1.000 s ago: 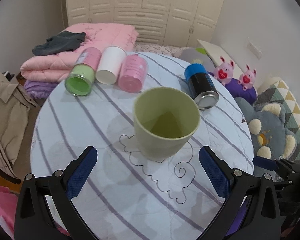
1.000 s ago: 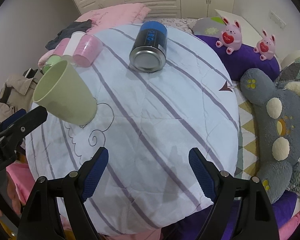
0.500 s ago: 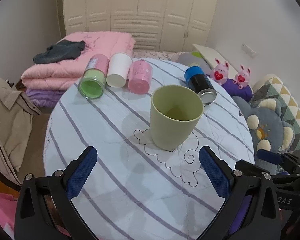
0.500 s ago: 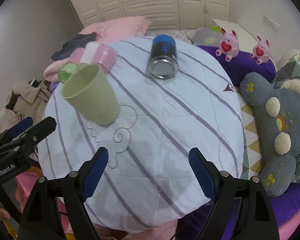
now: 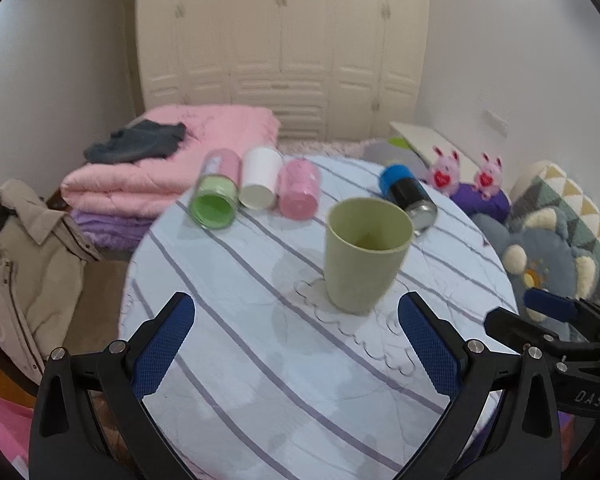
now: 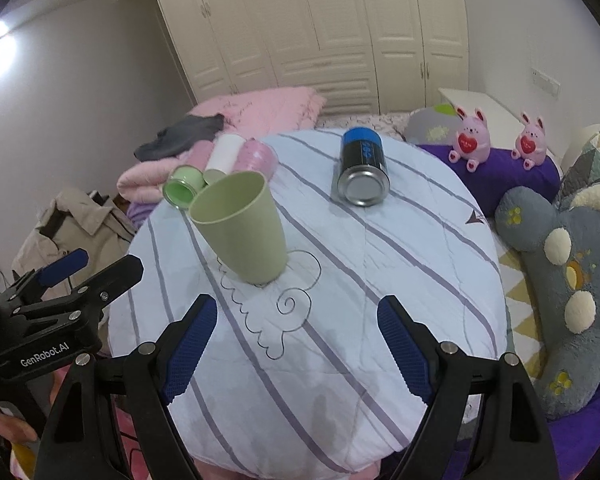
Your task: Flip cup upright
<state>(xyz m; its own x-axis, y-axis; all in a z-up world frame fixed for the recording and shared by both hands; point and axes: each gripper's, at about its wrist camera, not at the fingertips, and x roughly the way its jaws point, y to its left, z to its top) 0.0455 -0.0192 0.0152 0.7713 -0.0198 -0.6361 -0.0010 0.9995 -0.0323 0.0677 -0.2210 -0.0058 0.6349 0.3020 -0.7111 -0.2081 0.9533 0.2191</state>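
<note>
A pale green cup (image 5: 364, 256) stands upright, mouth up, on the round table with a striped white cloth (image 5: 260, 360). It also shows in the right wrist view (image 6: 242, 226), left of centre. My left gripper (image 5: 296, 344) is open and empty, held back from the cup on the near side. My right gripper (image 6: 296, 344) is open and empty, over the table's near edge, to the right of the cup. Each gripper shows at the edge of the other's view.
At the table's far side lie a green-lined pink cup (image 5: 216, 196), a white cup (image 5: 260, 184), a pink cup (image 5: 300, 190) and a blue-capped black can (image 5: 408, 196). Pink folded bedding (image 5: 172, 160) lies behind. Plush toys (image 6: 560, 280) sit right.
Both grippers have drawn back and up from the table, so the cup looks smaller and farther. The cup has stayed upright in place.
</note>
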